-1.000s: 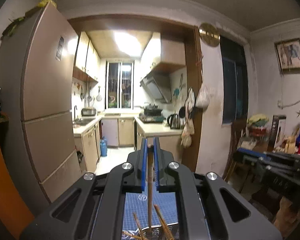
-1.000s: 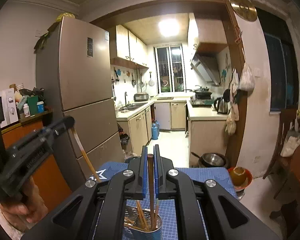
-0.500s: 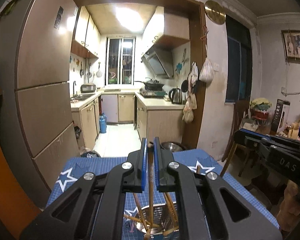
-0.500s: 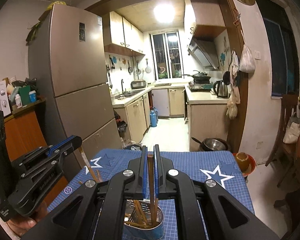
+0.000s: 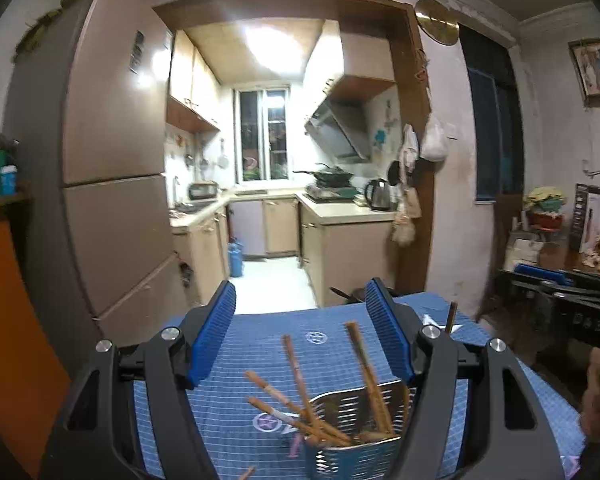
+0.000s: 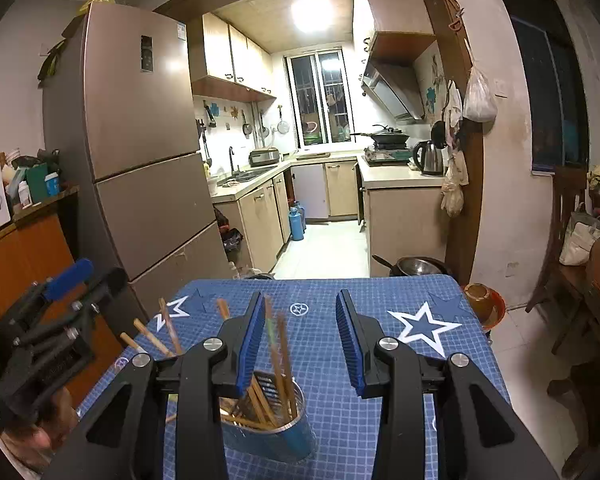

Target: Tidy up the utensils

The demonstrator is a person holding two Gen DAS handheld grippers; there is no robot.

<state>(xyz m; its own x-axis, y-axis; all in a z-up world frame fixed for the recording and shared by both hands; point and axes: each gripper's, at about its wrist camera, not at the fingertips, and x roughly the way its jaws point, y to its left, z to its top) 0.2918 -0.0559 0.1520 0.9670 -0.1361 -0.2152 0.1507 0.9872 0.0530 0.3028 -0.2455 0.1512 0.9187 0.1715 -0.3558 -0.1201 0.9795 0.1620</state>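
Our left gripper (image 5: 300, 320) and right gripper (image 6: 300, 320) have just opened wide, empty, above chopsticks (image 6: 278, 364) standing in the holder (image 6: 272, 428).

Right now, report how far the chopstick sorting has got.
Done: several chopsticks stand in the metal holder. In hand: nothing; left gripper and right gripper have just opened, jaws apart. Left: one chopstick end seems to lie on the blue cloth.
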